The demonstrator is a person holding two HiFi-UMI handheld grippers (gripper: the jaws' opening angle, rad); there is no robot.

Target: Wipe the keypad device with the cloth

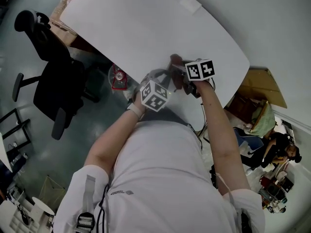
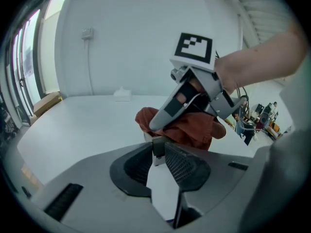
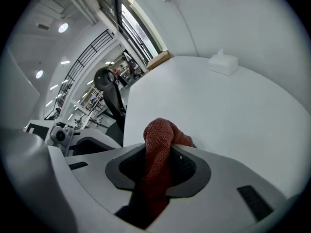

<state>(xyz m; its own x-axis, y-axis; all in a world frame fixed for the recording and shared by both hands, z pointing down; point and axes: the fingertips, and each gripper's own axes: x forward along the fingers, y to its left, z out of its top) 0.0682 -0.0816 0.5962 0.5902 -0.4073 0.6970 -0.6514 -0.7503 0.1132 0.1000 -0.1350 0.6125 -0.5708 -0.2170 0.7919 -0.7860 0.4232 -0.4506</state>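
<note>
My left gripper point(image 2: 158, 147) is shut on a small keypad device point(image 2: 157, 155), a narrow pale block with a dark top that is pinched between the pads just above the white table point(image 2: 87, 120). A rust-red cloth point(image 2: 194, 130) lies bunched over the device's far end, and my right gripper point(image 2: 163, 118) comes down from the upper right, shut on it. In the right gripper view the cloth point(image 3: 159, 140) bulges out between the right gripper's point(image 3: 163, 155) pads. From the head view both grippers point(image 1: 163, 84) point(image 1: 181, 67) meet at the table's near edge, and the device is hidden.
A small white box point(image 1: 190, 5) sits far back on the table point(image 1: 146, 28). A black office chair point(image 1: 48, 67) and a red object point(image 1: 116, 76) stand on the floor to the left. Cardboard point(image 1: 262, 84) and clutter lie to the right.
</note>
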